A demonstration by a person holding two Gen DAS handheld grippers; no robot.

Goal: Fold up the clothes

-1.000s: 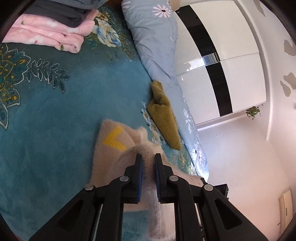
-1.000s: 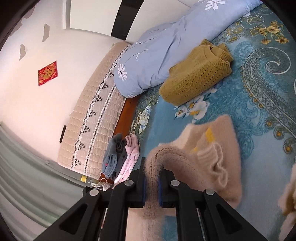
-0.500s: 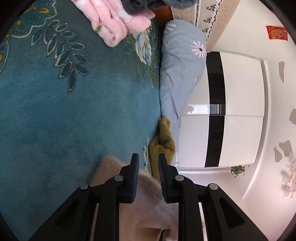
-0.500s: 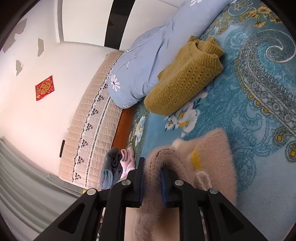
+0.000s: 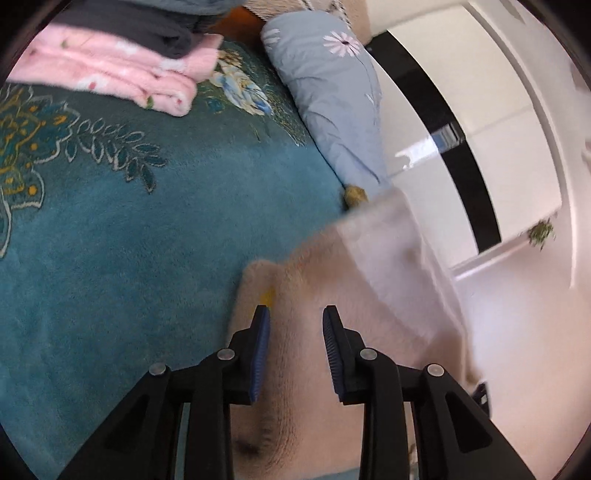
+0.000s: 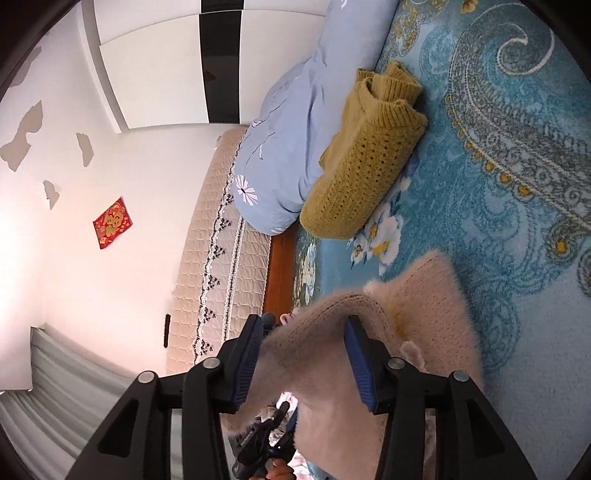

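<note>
1. Three folded garments are seen on the bed (image 5: 110,229): a pink one (image 5: 110,74) with a dark one (image 5: 147,29) stacked on it at 11 o'clock in the left view, and a mustard sweater (image 6: 369,158) at 1 o'clock in the right view, resting against the pillow (image 6: 291,140). These are judged done.
2. The beige sweater (image 6: 424,314) lies on the blanket at 5 o'clock in the right view and low centre in the left view, partly bunched and blurred; its fold is judged unfinished or only just laid down.
3. The left gripper (image 5: 295,321) is seen with jaws apart, hovering over the beige knit and clamping nothing.
4. The right gripper (image 6: 306,339) is seen with jaws spread wide; a fold of the knit is draped loosely between them, not pinched.
5. Flattening or squaring the beige sweater, then stacking it, is judged to remain.
6. No container is visible; the garments rest directly on the bed.
</note>
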